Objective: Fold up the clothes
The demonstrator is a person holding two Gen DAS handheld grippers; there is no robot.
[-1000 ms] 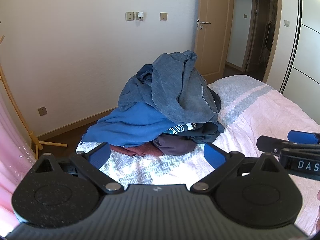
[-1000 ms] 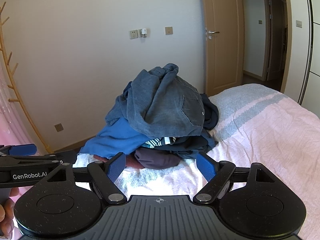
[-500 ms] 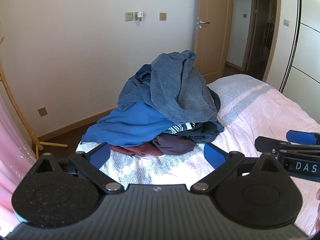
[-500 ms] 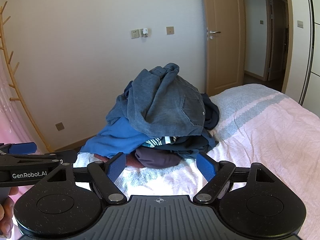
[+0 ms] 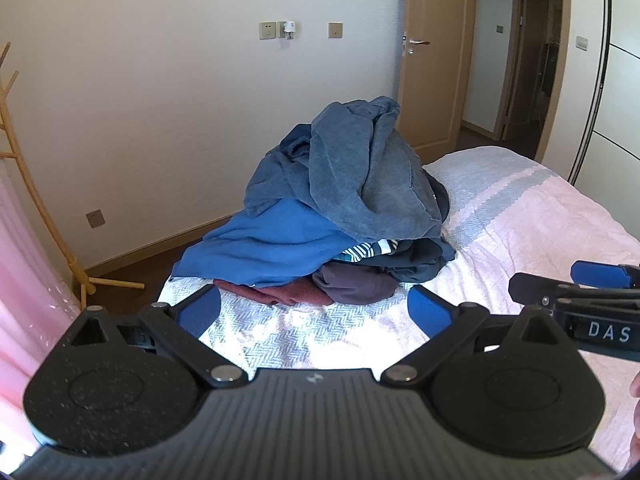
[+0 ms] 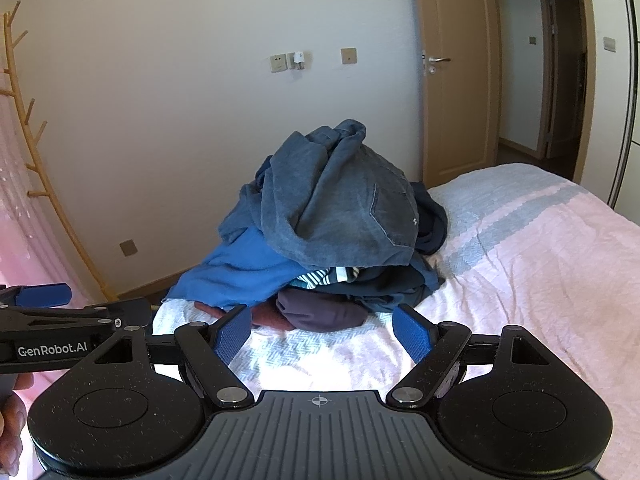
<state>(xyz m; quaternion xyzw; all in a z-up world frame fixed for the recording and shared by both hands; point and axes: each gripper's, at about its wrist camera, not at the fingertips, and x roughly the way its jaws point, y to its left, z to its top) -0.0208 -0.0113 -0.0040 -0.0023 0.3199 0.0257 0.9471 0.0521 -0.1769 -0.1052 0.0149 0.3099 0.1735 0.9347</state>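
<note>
A heap of clothes sits at the far corner of the bed. Grey-blue jeans lie on top, over a bright blue garment, a striped piece, a dark navy item and a maroon one. My left gripper is open, just short of the heap, nothing between its fingers. My right gripper is also open and empty, in front of the heap. Each gripper shows at the edge of the other's view.
The bed has a pink and grey-white cover stretching right. A white wall stands behind the heap, with a wooden door to the right. A wooden coat stand and pink curtain are at left.
Both grippers have barely shifted; the view has crept slightly. The heap of clothes lies as before.
</note>
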